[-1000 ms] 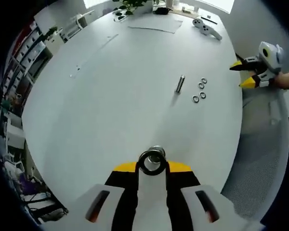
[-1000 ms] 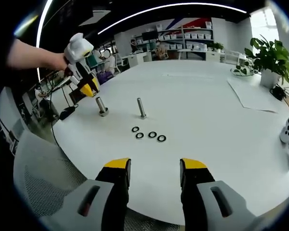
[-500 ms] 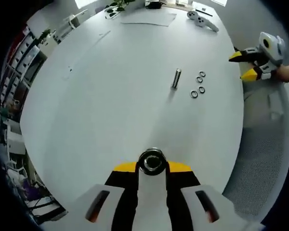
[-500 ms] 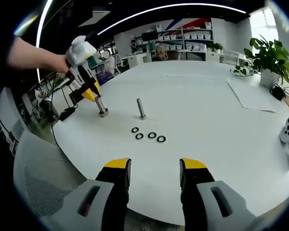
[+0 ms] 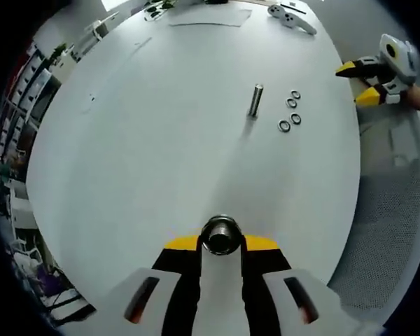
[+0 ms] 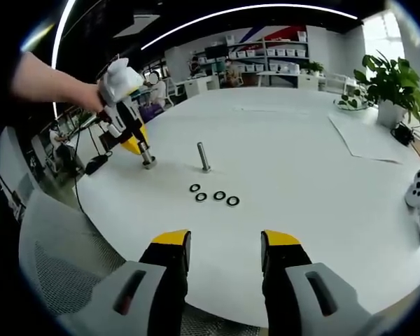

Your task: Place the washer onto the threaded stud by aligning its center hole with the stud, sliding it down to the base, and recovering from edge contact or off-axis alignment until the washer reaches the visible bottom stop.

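**Washer held over the near stud at the worktop edge**

In the left gripper view, the left gripper (image 5: 220, 243) has its yellow-tipped fingers (image 5: 180, 243) clenched on a dark metal ring washer (image 5: 220, 234). The washer sits right on top of a short threaded metal stud (image 6: 146, 155), which stands close to the edge of the round white worktop (image 5: 161, 140). I cannot tell how far down the stud the washer is. In the right gripper view, this gripper comes from the left, held by a person's hand (image 6: 91, 98), and its yellow tips touch the upper part of the stud.

A second upright metal stud (image 5: 255, 100) stands more toward the middle of the worktop. Just beside it, four loose dark ring washers (image 5: 290, 112) lie flat in a small group, nearer to the worktop edge where the right gripper is.

The right gripper (image 6: 225, 241) hangs over that edge, above a grey mesh chair (image 6: 63, 259). Its fingers are released, with a clear gap between them and nothing inside.

At the far edge lie a white game controller (image 6: 418, 196), a sheet of paper (image 6: 367, 140) and a green potted plant (image 6: 388, 87).
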Tool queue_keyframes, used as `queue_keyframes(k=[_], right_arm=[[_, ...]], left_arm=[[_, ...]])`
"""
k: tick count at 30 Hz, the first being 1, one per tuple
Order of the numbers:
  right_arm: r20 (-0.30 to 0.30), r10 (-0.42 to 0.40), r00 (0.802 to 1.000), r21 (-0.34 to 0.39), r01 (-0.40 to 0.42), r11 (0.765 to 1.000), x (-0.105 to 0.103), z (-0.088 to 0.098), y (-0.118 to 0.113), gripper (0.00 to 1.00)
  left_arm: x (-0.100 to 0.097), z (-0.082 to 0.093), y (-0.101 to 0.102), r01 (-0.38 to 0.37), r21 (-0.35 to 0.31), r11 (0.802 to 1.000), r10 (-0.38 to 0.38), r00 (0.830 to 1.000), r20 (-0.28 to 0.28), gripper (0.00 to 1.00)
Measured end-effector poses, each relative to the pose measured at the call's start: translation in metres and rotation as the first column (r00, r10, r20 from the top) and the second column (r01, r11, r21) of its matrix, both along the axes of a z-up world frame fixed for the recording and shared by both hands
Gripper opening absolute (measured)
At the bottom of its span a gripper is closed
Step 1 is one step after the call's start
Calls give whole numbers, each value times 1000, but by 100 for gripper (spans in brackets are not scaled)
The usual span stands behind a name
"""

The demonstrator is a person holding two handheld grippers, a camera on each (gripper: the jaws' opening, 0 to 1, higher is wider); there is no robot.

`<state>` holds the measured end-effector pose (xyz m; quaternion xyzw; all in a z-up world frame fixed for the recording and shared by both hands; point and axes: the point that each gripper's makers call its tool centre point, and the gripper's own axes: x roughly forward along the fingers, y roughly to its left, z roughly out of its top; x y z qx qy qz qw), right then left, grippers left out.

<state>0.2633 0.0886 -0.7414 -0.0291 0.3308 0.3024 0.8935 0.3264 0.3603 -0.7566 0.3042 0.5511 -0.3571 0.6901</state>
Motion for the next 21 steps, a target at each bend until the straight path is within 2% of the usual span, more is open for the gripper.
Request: queue_keyframes(k=[13,21], right_arm=[[-1,-12,1000,-7,12,1000,0,0,-2,42],[-1,-11,1000,-16,11,1000,0,-1,-3,42]], left_arm=[[2,-15,2,-10,7,1000,10,1000,-3,19],[0,-18,1,1,8,1000,-1,1000,-4,19]])
